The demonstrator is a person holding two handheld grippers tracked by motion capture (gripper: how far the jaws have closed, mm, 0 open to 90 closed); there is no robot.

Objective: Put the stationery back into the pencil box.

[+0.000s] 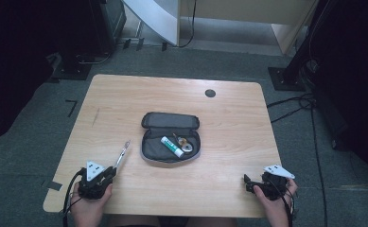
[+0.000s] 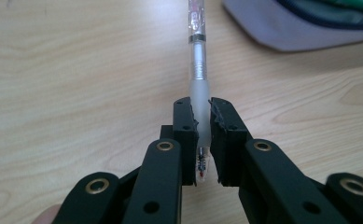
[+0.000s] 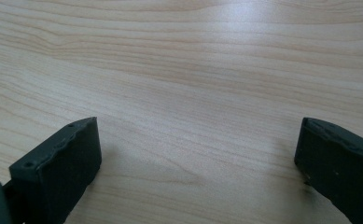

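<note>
A clear plastic pen (image 2: 198,74) points away from me, its frosted grip end clamped between the pads of my left gripper (image 2: 202,126). From above, that pen (image 1: 122,154) sticks out from the left gripper (image 1: 110,170) toward the pencil case. The grey pencil case (image 1: 170,137) lies open in the middle of the table, holding a white and green tube (image 1: 170,146) and a small metal item (image 1: 185,144). At the table's near right, my right gripper (image 1: 248,182) rests with its jaws wide apart over bare wood (image 3: 198,140), nothing between them.
The wooden table (image 1: 125,94) has a round dark cable hole (image 1: 210,93) at the back right. A thin pencil-like line (image 1: 95,117) lies at the left. A corner of the case (image 2: 300,28) lies just beyond the pen's far end. Cables and stands surround the table.
</note>
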